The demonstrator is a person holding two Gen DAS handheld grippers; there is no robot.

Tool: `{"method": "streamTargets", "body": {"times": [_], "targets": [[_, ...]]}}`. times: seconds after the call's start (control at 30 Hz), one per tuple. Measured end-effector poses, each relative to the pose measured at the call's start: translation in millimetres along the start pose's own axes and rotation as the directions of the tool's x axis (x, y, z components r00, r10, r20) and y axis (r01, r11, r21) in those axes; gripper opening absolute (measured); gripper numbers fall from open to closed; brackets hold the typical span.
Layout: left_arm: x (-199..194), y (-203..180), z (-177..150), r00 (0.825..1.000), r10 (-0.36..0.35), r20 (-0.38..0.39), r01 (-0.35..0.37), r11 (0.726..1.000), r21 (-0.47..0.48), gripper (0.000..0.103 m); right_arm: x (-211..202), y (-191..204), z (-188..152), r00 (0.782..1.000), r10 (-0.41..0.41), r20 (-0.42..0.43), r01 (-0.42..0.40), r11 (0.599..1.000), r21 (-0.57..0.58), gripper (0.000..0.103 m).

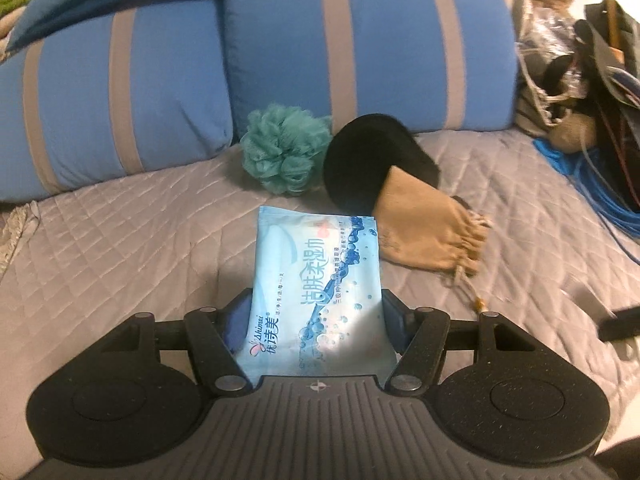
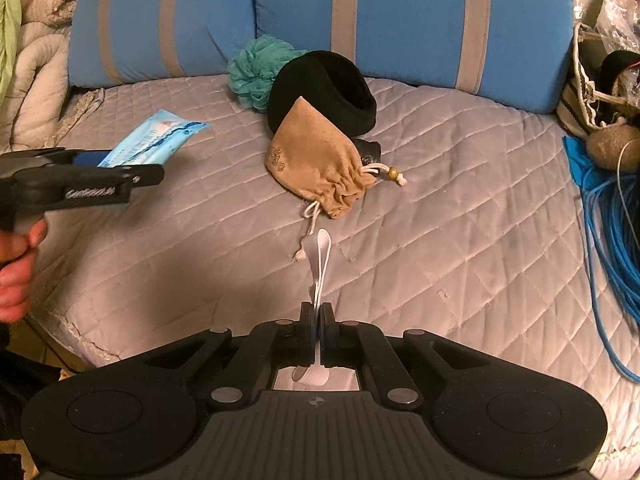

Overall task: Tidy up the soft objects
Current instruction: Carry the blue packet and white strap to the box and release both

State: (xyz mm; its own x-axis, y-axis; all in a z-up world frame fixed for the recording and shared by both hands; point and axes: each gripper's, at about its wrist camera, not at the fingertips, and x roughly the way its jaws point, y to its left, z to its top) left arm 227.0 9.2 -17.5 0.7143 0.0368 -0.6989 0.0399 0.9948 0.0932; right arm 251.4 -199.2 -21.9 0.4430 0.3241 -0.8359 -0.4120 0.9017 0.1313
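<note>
Grey quilted bedspread (image 2: 440, 208) covers the work surface; two blue cushions with grey stripes (image 1: 360, 48) stand along its far edge. Coiled blue cable (image 2: 612, 248) lies at the right side, next to a cluttered open bag (image 1: 560, 80).

Left gripper (image 1: 316, 312): jaws part-way open, the pads pressing both sides of a light-blue wet-wipes pack (image 1: 316, 280). In the right wrist view the pack sticks out forward from the fingers and is clear of the bedspread. A hand (image 2: 16, 264) grips the tool's handle at the left edge of that view.

Right gripper (image 2: 317, 320): jaws fully closed, pinching a thin white strip-like item (image 2: 320, 264) that stands up out of the fingers. What it is cannot be told.

Soft objects on the bedspread, clustered near the cushions:
- teal mesh bath pouf (image 1: 284, 148), just in front of the cushions
- black plush item (image 1: 372, 152), touching the pouf on its right; its exact kind is unclear
- tan drawstring pouch (image 2: 316, 168), leaning against the black item, cords trailing toward the camera
</note>
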Motion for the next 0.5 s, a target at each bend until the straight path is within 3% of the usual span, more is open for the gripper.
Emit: {"method": "streamTargets", "body": {"times": [0.5], "targets": [[-69.4, -15.7, -42.8, 0.997, -0.078, 0.0, 0.078, 0.996, 0.053, 0.064, -23.2, 23.1, -25.8, 1.0, 0.012, 0.012, -0.012, 1.0, 0.019, 0.004]]}}
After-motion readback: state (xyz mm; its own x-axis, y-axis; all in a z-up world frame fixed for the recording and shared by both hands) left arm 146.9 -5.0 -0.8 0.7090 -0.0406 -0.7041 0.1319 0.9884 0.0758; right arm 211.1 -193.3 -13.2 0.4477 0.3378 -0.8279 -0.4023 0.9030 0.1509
